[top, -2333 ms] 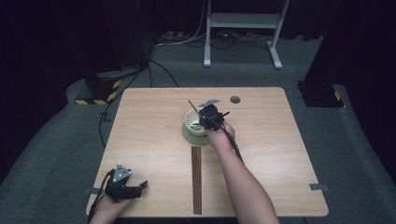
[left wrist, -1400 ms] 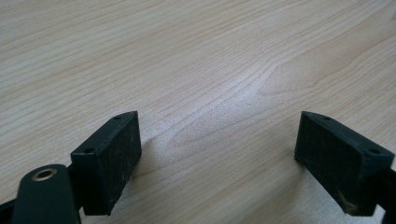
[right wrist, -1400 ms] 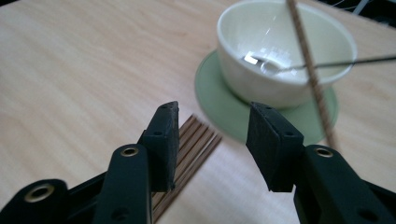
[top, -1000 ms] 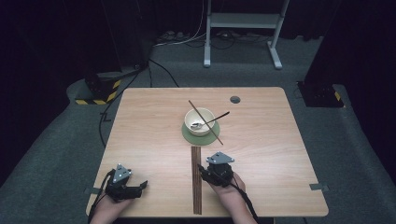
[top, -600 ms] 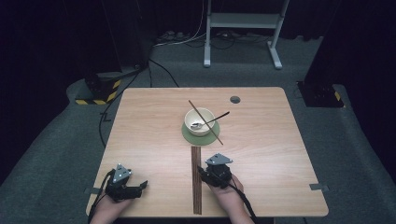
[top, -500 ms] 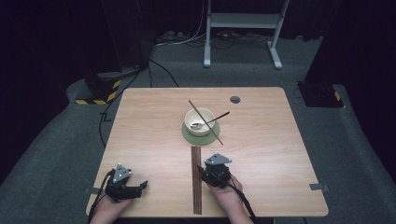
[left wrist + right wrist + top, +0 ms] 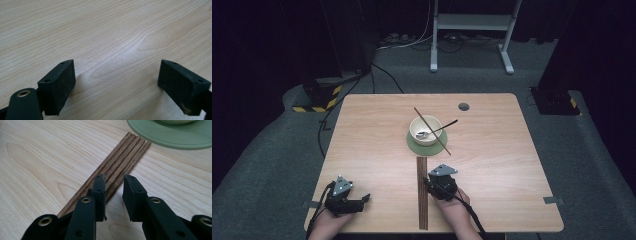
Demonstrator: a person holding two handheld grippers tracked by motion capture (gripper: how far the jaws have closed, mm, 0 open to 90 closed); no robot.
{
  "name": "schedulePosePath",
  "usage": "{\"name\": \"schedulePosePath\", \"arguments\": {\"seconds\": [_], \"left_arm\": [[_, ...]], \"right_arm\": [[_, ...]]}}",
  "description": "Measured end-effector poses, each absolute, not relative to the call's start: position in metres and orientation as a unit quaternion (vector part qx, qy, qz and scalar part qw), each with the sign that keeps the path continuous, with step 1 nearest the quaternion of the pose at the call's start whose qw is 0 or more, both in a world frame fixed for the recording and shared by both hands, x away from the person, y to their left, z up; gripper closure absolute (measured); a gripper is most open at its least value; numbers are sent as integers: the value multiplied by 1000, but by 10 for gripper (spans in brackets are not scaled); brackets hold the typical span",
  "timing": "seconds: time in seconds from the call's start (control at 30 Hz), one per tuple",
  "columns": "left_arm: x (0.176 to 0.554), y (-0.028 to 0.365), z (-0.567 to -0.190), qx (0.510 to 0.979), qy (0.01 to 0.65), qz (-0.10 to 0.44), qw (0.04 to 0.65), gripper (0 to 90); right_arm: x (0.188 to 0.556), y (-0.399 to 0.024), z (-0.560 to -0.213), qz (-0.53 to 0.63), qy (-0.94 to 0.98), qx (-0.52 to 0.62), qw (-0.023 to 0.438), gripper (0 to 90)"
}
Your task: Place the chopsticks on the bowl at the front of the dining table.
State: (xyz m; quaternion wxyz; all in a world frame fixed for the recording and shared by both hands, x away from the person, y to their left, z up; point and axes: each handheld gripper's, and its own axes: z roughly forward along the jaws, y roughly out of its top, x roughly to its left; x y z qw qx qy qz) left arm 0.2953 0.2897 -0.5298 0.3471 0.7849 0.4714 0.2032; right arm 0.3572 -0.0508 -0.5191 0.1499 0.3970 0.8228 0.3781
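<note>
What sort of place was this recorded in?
Probably a studio or lab set up for recording: a lone wooden table on grey carpet, dark surroundings, floor cables, and a metal stand behind.

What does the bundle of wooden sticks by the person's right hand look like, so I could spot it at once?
On the pale wooden table, find the cream bowl on its round green mat. From the mat's near edge, a row of dark brown wooden sticks runs straight toward the person, flat and side by side. Unlike the single stick slanting across the bowl, these lie on the table.
</note>
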Motion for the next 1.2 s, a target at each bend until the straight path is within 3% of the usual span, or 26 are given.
{"name": "schedulePosePath", "arguments": {"seconds": [0.73,0.8,0.97,1.1,1.2], "left_arm": [[295,289,-530,784,472,203,348,147],[295,289,-530,784,472,202,348,147],[295,289,-530,784,472,202,348,147],[295,289,-530,784,473,202,348,147],[295,289,-530,784,472,201,348,146]], "right_arm": [[362,-82,-520,356,818,421,162,804],[362,-87,-519,350,818,425,169,790],[363,-95,-516,334,818,435,172,647],[359,-95,-517,332,819,433,176,634],[355,-94,-517,330,824,424,178,684]]}}
